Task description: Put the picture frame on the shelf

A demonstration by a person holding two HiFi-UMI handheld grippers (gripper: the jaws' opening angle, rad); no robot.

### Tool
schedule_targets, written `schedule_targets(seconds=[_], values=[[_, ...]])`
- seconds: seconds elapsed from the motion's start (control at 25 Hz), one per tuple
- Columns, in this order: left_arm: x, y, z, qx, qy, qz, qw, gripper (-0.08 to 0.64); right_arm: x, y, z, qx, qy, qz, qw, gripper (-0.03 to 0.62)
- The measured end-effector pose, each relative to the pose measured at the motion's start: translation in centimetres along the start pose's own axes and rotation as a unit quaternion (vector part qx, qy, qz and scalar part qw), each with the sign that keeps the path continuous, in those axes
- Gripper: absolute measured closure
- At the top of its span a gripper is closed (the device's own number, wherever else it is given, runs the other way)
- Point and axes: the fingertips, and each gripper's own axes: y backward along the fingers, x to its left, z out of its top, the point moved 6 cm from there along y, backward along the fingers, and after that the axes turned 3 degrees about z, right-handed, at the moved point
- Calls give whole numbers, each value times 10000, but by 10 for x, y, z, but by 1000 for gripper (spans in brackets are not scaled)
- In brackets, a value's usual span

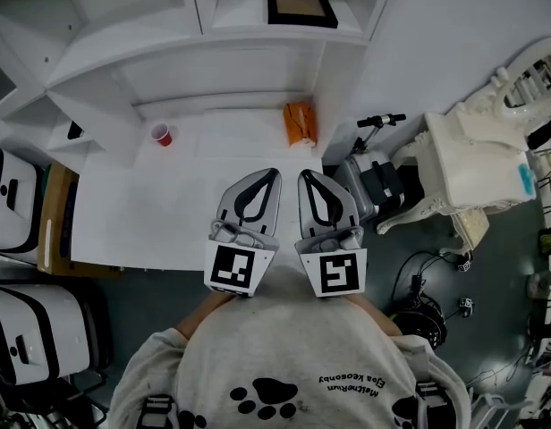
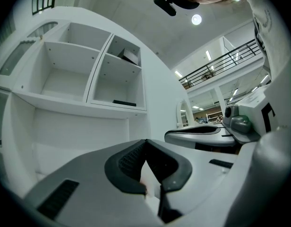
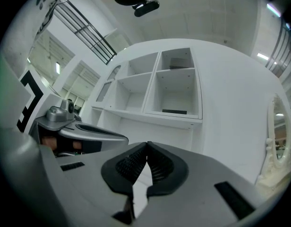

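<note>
red cup, orange packet below shelf

The right gripper was seen low in the middle, its jaws closed tip to tip, and nothing was held between them. Beyond it, a white shelf was set against a white wall and was divided into open compartments. A picture frame was laid flat on the floor of the lower right compartment, where only a thin dark strip of it could be made out. The left gripper was seen just to the left, pointed the same way. An ornate white mirror was partly caught at the far right edge.
</note>
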Motion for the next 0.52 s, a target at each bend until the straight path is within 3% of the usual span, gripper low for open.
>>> schedule_targets(seconds=[0.52], values=[[-13,-11,-7,-58,43,55,10000,541,-15,3,-8,-29,105,173,9998,560]])
